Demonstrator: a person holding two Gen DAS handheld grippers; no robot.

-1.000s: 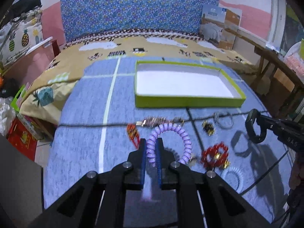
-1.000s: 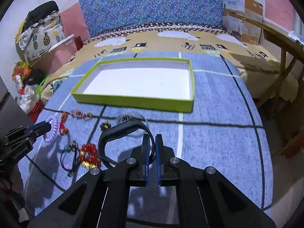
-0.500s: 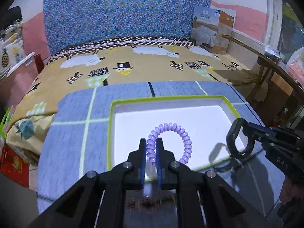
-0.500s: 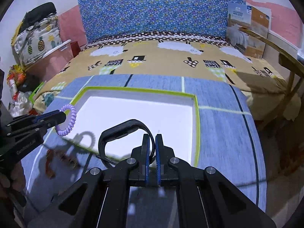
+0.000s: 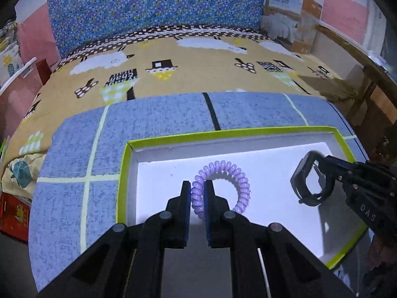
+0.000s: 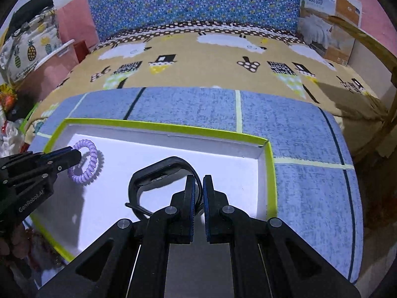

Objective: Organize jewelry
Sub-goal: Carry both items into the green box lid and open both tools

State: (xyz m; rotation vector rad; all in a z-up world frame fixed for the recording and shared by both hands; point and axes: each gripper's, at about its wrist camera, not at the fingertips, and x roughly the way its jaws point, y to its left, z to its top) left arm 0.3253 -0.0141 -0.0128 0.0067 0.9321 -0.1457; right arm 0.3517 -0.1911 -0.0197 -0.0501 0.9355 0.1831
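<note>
My left gripper is shut on a purple spiral bracelet and holds it over the white inside of the green-rimmed box. My right gripper is shut on a black watch band, also held over the box near its right side. The right gripper with the black band shows at the right of the left wrist view. The left gripper with the purple bracelet shows at the left of the right wrist view.
The box lies on a blue-grey mat on a bed with a yellow patterned cover. A blue patterned headboard and a cardboard package stand behind. A wooden frame is at the right.
Both grippers moved forward from above the loose jewelry on the mat to over the box, carrying the purple bracelet and the black band, and now sit lower inside its rim.
</note>
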